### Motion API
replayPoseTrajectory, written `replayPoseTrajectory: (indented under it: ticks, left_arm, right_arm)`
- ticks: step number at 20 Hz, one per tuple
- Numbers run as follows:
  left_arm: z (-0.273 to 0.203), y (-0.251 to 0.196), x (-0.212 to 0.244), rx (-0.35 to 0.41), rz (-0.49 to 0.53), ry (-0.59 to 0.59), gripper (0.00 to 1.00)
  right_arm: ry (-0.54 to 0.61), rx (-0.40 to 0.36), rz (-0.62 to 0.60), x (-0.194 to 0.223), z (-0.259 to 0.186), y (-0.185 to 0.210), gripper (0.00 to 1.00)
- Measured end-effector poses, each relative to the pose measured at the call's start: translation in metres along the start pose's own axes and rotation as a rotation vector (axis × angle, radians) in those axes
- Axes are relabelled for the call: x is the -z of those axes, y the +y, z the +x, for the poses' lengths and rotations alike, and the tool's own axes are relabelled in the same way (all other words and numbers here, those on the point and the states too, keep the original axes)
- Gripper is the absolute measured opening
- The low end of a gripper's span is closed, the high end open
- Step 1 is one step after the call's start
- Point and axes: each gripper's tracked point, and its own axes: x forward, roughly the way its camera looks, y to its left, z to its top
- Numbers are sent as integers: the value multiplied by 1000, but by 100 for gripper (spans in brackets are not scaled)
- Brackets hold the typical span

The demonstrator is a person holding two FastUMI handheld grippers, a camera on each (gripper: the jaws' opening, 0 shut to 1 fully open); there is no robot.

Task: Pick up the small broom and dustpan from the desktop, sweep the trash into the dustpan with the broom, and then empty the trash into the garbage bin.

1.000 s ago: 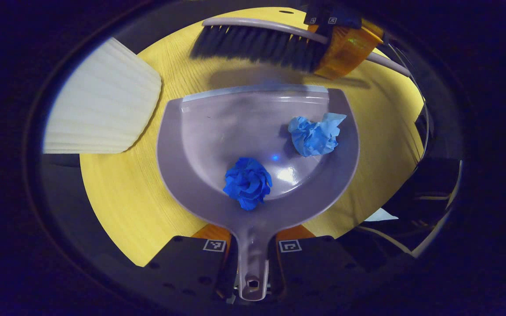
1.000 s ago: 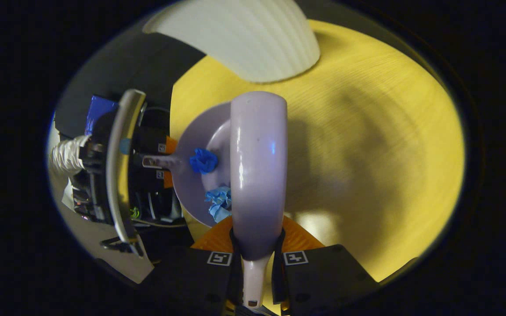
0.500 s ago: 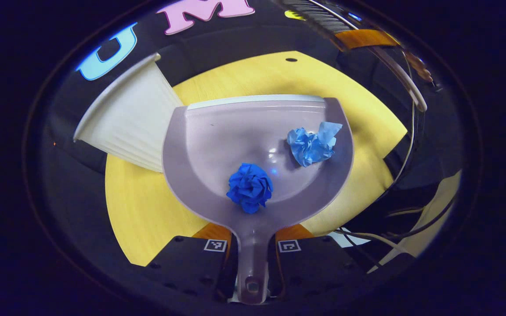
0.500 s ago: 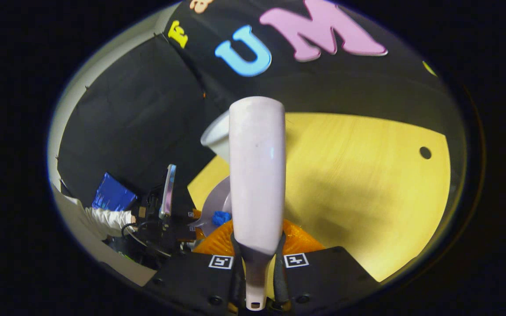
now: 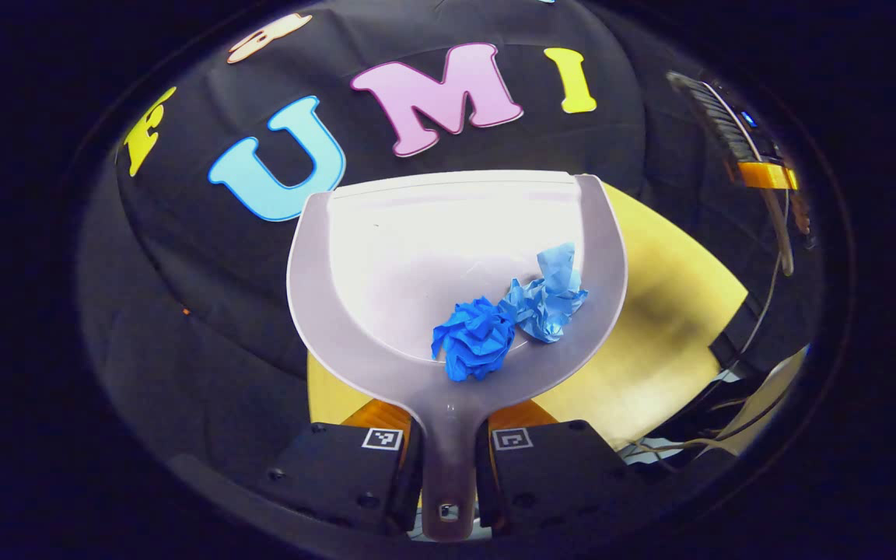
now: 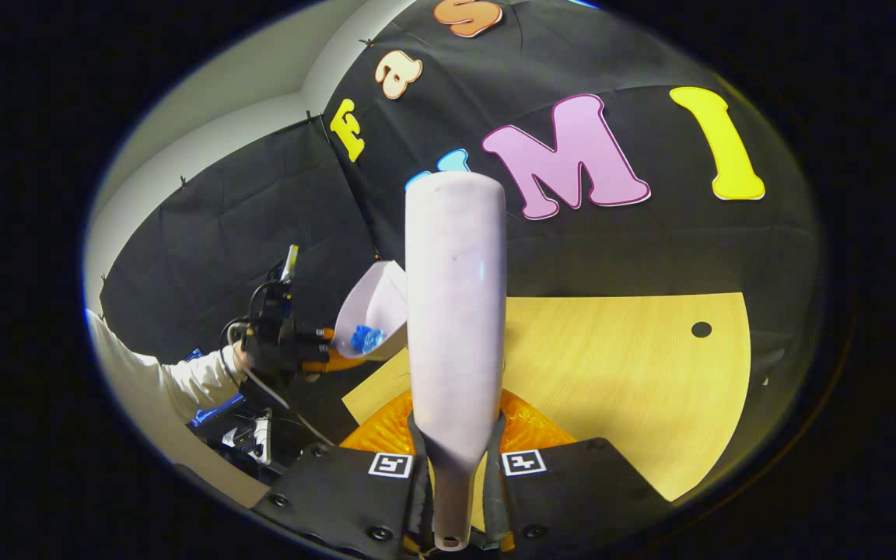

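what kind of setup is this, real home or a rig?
Most likely a staged recording booth, not a home. Black cloth wall hangs behind a bare yellow wood-grain desktop, cables trail at the desk edge, and the pale grey plastic dustpan is held in a handheld gripper with printed marker tags.

1. The dustpan (image 5: 417,257) looked like smooth moulded plastic, its inner face glossy enough to catch a bright sheen towards the far lip.
2. The dark blue paper ball (image 5: 474,349) was crumpled and matt, its surface all rough creases.
3. The light blue paper ball (image 5: 547,295), touching it on the right, looked like thinner, softer tissue, also matt.
4. The broom (image 6: 455,311) had a smooth plastic back with a soft satin shine.
5. The desktop (image 6: 619,389) looked like pale wood or wood-look laminate, with fine straight grain and a low sheen.
6. The sleeve (image 6: 183,381) at the left looked like plain matt cloth.
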Motion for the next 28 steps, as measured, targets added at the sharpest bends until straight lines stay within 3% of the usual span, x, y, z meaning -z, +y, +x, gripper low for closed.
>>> replayPoseTrajectory:
  ticks: [2,6,9,14,18,20,22,25,28]
  left_arm:
    - [22,49,-3,-141,86,66,25]
    - [32,124,1,-341,296,192,25]
    - [32,132,7,-443,488,263,25]
    - [26,147,13,-655,999,372,25]
    - [24,152,16,-772,1301,390,25]
    - [23,155,19,-788,1331,384,25]
    - [19,154,11,-796,1279,339,24]
    - [12,137,-3,-795,1076,169,26]
    - [-23,106,-25,-819,858,-74,25]
  right_arm:
    - [6,9,20,-1,-2,1,27]
    - [38,21,32,7,2,-1,27]
    - [58,25,45,13,2,0,27]
    - [90,33,77,33,-7,-9,27]
    - [120,50,91,49,-15,-19,27]
    - [134,68,80,53,-17,-24,27]
    - [136,77,76,52,-16,-25,27]
    - [131,124,69,45,-15,-31,27]
    - [89,146,29,22,-15,-24,27]
